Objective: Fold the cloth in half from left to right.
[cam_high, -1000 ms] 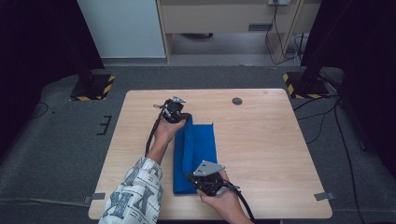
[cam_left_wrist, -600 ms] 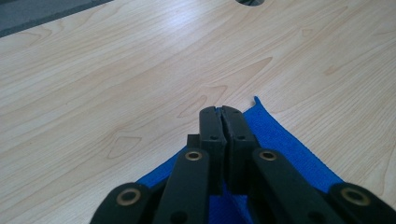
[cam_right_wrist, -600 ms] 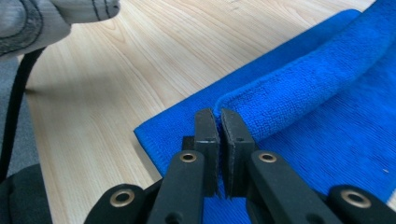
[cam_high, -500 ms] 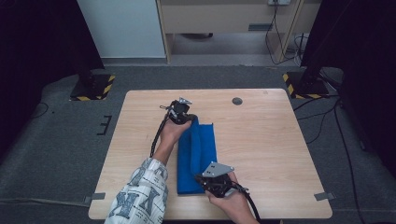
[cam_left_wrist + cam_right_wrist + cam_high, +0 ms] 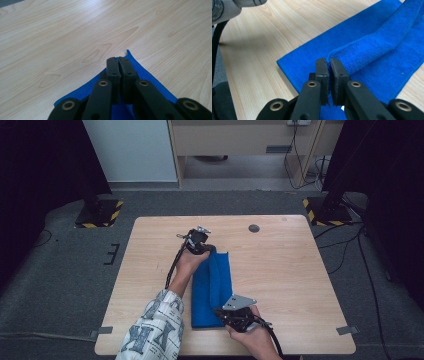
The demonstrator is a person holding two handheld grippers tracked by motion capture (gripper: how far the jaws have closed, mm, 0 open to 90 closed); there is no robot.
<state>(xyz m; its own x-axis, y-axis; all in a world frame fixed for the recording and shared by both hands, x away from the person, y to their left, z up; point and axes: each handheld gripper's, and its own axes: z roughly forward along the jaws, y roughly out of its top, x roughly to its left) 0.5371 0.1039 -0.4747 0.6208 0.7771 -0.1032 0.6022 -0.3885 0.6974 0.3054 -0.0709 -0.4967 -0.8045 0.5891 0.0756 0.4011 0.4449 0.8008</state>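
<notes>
Grey carpet surrounds a light wood worktop [image 5: 300, 285], with dark stands at either side and pale cabinets beyond. One blue cloth [image 5: 212, 290] lies on the worktop near its middle, long axis running from the near edge away from the person, folded partway so one long edge is lifted over the rest.

Left tool [image 5: 198, 240]: held at the far end of the cloth, hand and patterned sleeve [image 5: 155, 330] reaching in from the bottom. In the left gripper view its jaws are pressed together, with a far corner of the cloth [image 5: 147, 75] pinched between them; the corner tip pokes out just past the tips, bare wood all around.

Right tool [image 5: 235, 312]: held at the near end of the cloth, grey three-cornered plate on top, cable trailing back toward the person. In the right gripper view the jaws are closed on the near corner of the raised layer [image 5: 367, 47], which rises from the tips as a thick rolled fold and runs off to the upper right. The lower layer lies flat on the wood beneath it.

Both tools grip the same long edge of the cloth, one at each end, well apart.
</notes>
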